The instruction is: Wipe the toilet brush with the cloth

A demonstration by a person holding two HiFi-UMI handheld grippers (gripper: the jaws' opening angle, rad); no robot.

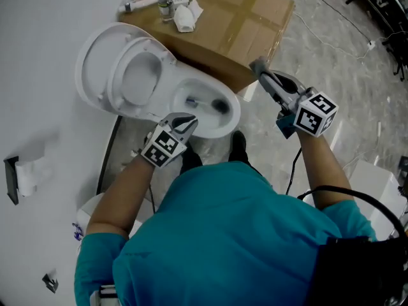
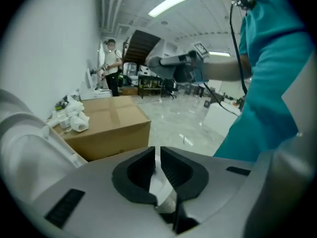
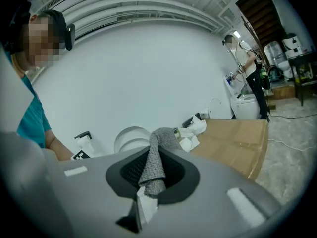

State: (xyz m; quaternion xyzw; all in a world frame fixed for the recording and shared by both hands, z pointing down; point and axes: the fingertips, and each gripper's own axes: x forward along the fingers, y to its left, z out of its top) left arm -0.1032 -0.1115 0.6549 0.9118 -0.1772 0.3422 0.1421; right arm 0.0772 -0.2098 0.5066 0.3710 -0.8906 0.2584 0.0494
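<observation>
A white toilet stands with its lid up. In its bowl lies what looks like the toilet brush, a pale handle with a dark head. My left gripper hovers at the bowl's near rim; in the left gripper view its jaws are shut with nothing between them. My right gripper is held to the right of the bowl, over the box edge, shut on a grey cloth. In the right gripper view the cloth hangs folded over the fingertips of the gripper.
A cardboard box stands behind the toilet with bottles and crumpled tissue on top. A paper holder hangs on the wall at left. A white bin and cables sit on the floor at right.
</observation>
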